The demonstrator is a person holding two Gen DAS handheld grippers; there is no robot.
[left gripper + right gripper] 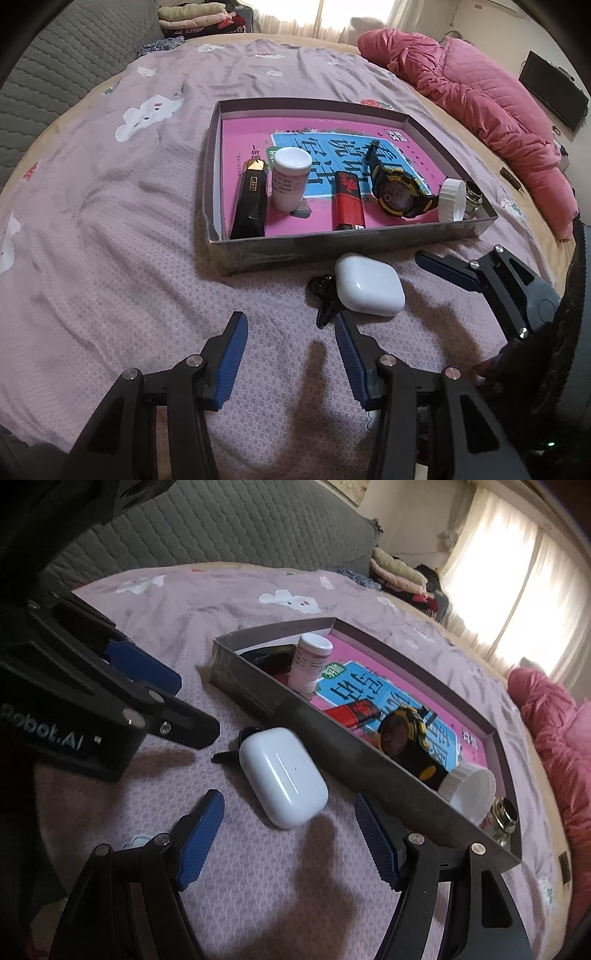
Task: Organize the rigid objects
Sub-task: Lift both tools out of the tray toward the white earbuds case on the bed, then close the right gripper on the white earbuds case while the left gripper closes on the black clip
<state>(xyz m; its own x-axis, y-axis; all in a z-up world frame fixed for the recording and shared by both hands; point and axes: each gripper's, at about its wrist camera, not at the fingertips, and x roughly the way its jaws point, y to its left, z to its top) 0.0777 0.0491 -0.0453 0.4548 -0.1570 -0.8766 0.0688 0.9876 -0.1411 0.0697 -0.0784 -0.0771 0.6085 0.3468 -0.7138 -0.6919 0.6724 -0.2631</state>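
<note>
A white earbud case (369,290) (282,777) lies on the bed in front of a shallow cardboard box (221,254) (266,698). A small black clip (323,295) (236,746) lies touching the case. The box holds a black bar (251,206), a white bottle (290,177) (308,661), a red lighter (347,203) (354,710), a black-yellow watch (397,188) (406,734), a white cap (452,199) (469,786) and a small glass jar (502,818). My left gripper (291,325) is open, just short of the clip. My right gripper (288,812) is open, its fingers either side of the case's near end.
The bed has a mauve patterned cover (110,221). A pink quilt (480,96) (554,720) lies at the far right. A grey quilted headboard (55,74) (221,528) and folded clothes (199,14) stand behind. The right gripper (491,280) shows in the left view; the left gripper (110,686) shows in the right view.
</note>
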